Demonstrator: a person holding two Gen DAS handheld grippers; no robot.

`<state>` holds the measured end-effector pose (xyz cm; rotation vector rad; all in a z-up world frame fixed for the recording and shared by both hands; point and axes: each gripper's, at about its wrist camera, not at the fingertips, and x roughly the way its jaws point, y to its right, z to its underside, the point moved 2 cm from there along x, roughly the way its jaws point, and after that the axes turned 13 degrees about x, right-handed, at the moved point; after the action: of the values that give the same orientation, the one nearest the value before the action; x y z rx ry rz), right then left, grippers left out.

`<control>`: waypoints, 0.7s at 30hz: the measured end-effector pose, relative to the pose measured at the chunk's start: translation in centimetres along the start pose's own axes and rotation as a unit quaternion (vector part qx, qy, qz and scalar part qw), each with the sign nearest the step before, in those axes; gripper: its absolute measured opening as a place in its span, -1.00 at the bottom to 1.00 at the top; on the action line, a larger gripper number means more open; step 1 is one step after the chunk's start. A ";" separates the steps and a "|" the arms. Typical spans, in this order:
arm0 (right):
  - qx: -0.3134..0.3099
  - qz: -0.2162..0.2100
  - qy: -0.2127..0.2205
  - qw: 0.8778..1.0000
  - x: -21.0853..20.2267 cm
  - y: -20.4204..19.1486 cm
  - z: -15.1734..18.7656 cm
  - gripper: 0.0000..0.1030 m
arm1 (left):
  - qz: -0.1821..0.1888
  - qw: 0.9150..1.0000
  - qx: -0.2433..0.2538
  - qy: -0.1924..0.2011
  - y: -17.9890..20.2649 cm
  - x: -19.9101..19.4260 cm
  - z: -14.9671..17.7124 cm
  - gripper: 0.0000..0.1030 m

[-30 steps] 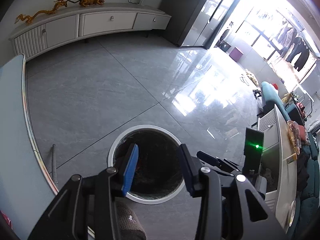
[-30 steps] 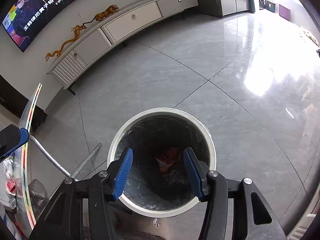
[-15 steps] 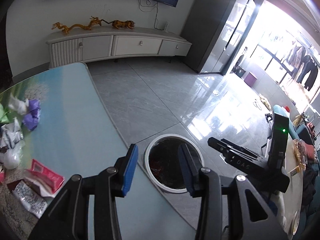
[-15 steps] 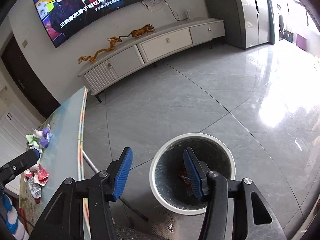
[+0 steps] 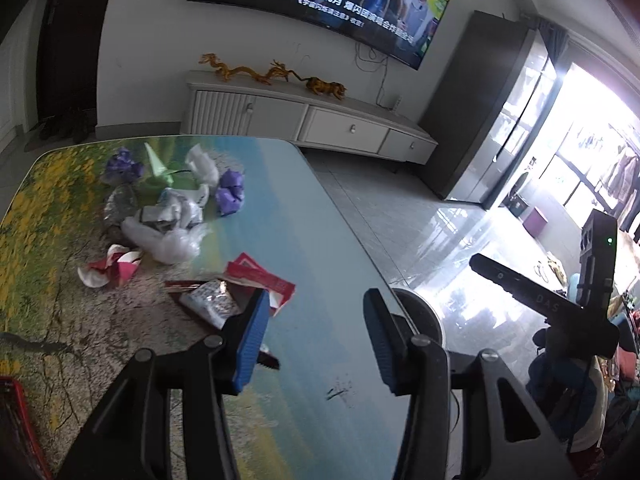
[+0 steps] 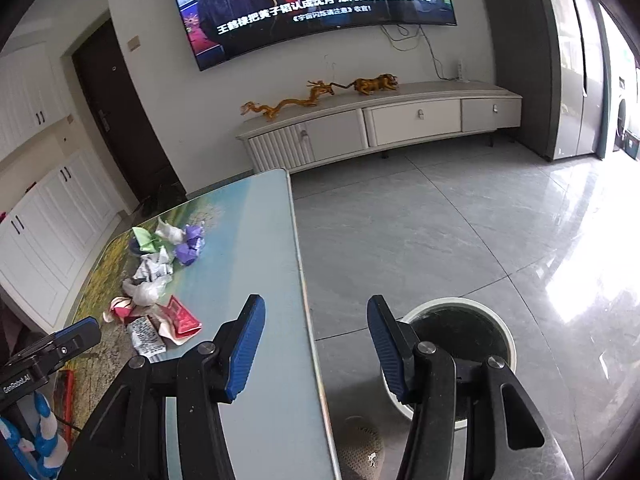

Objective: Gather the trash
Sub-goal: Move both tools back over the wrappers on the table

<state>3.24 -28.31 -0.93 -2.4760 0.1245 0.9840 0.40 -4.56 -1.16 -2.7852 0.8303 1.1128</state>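
Note:
Trash lies in a heap on the printed table [image 5: 304,208]: a red wrapper [image 5: 260,276], a silver printed packet [image 5: 208,304], a clear plastic bag [image 5: 168,240], purple paper balls [image 5: 230,194] and a green paper piece [image 5: 158,168]. The heap also shows in the right wrist view [image 6: 160,280]. My left gripper [image 5: 314,340] is open and empty above the table's near side, right of the red wrapper. My right gripper [image 6: 316,344] is open and empty over the table edge. The white-rimmed trash bin [image 6: 460,340] stands on the floor to its right.
A white TV cabinet [image 6: 380,128] with golden figurines stands against the far wall under a TV. The grey tiled floor [image 6: 440,232] lies between. A red item [image 5: 16,420] sits at the table's near left. A slippered foot [image 6: 360,448] is by the bin.
Both grippers have risen from over the bin and swung left toward the table. The trash heap has come into view. Both stay open and empty.

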 end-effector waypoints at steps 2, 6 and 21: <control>-0.014 -0.011 -0.004 1.000 -0.1 -1.7 0.4 -0.02 | -0.007 1.000 -0.012 0.001 -1.1 -0.5 0.7 -0.09; -0.048 -0.031 -0.014 0.998 0.1 -4.6 1.4 -0.01 | -0.023 0.999 -0.034 -0.001 -2.7 -0.9 2.2 -0.09; -0.100 -0.084 -0.069 0.989 3.8 -7.7 3.8 0.03 | -0.043 0.995 -0.079 -0.049 -6.2 3.0 3.9 -0.09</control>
<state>5.61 -19.45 -2.81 -2.5356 -0.2342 1.1391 2.77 0.17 -7.05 -2.8309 0.6335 1.3418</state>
